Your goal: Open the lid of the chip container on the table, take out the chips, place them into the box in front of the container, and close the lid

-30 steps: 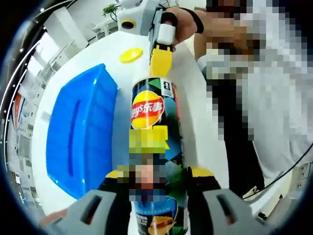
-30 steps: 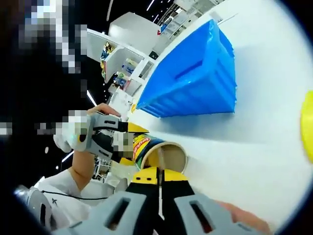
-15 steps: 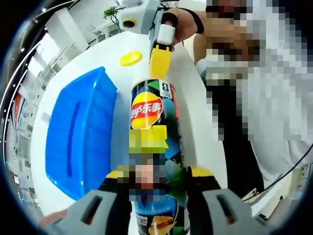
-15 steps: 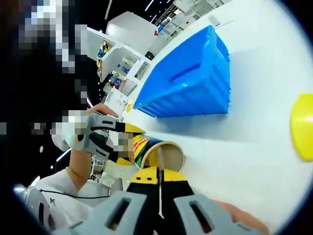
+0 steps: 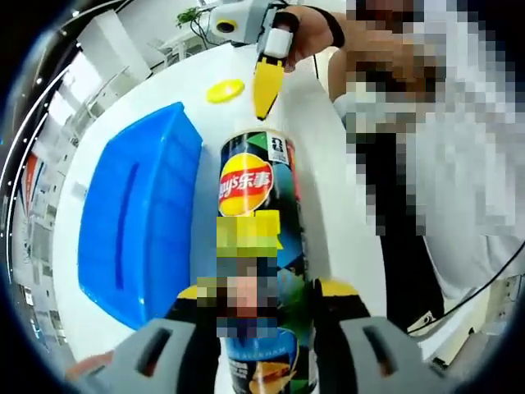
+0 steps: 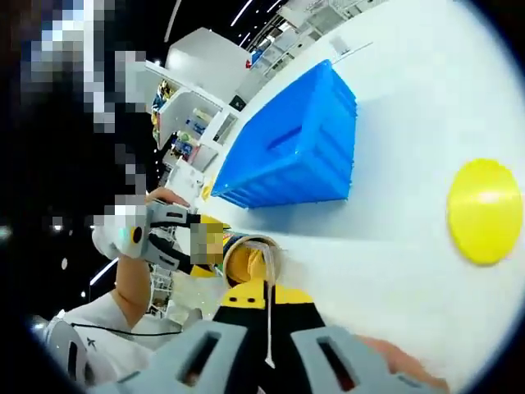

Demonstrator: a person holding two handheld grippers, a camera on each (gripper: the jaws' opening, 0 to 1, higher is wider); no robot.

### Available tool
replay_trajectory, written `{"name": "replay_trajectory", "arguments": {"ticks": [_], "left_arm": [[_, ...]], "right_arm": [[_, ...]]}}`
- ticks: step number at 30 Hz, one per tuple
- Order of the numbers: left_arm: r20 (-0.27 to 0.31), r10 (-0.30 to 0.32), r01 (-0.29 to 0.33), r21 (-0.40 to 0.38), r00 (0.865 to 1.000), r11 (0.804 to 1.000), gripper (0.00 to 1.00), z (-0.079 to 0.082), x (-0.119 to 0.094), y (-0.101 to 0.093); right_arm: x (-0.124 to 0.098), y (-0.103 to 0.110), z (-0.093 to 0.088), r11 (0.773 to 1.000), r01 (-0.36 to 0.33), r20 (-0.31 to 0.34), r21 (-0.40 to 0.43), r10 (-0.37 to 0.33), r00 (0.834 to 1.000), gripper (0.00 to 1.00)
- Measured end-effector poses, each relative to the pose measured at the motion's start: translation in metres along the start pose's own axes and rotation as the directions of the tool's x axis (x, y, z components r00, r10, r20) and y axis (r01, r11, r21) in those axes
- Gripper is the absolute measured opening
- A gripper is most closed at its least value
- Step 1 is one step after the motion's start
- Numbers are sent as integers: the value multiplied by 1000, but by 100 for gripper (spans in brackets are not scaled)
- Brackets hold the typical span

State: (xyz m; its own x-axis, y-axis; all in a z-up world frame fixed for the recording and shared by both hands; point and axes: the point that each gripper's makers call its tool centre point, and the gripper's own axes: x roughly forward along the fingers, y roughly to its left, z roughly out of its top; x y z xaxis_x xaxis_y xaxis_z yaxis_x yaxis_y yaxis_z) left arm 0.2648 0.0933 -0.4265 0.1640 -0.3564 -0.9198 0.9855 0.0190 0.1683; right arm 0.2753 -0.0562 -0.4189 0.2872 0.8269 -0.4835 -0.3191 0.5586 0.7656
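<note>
My left gripper [image 5: 264,289] is shut on the chip can [image 5: 258,213], a dark printed tube that points away from me over the white table [image 5: 332,205]. Its mouth [image 6: 248,259] is open, with no lid on it. The yellow lid [image 5: 225,90] [image 6: 486,212] lies flat on the table beyond the can. The right gripper [image 5: 265,111] hangs just past the can's far end, jaws together. In the right gripper view, my right gripper [image 6: 267,287] is shut on a thin pale edge, seemingly a chip, just outside the can's mouth. The blue box [image 5: 135,222] [image 6: 287,156] stands beside the can.
A person in white clothing [image 5: 443,205] stands at the table's edge, close to the can. White shelves and cabinets [image 6: 201,66] lie beyond the blue box. A potted plant [image 5: 187,15] stands behind the table.
My right gripper has drawn back from the can's mouth, staying shut. The can looks smaller in the right gripper view and the yellow lid has come into fuller sight. The left gripper keeps holding the can.
</note>
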Motion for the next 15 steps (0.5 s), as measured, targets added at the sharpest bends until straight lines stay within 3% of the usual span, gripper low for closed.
{"name": "replay_trajectory", "arguments": {"ticks": [4, 6, 9, 15], "left_arm": [[-14, 1, -1, 7, 1000, 1000, 45, 2, 1, -1], [-15, 2, -2, 9, 1000, 1000, 45, 2, 1, -2], [-12, 8, -8, 12, 1000, 1000, 45, 1, 1, -1], [-8, 24, -23, 24, 1000, 999, 45, -1, 2, -2]], "right_arm": [[-1, -1, 1, 1000, -2, 2, 17, 2, 1000, 0], [-1, 0, 1, 997, -45, -5, 68, 45, 999, 0], [-4, -5, 1, 970, -118, -17, 211, 124, 992, 0], [-18, -9, -10, 946, -137, -7, 295, 145, 989, 0]]}}
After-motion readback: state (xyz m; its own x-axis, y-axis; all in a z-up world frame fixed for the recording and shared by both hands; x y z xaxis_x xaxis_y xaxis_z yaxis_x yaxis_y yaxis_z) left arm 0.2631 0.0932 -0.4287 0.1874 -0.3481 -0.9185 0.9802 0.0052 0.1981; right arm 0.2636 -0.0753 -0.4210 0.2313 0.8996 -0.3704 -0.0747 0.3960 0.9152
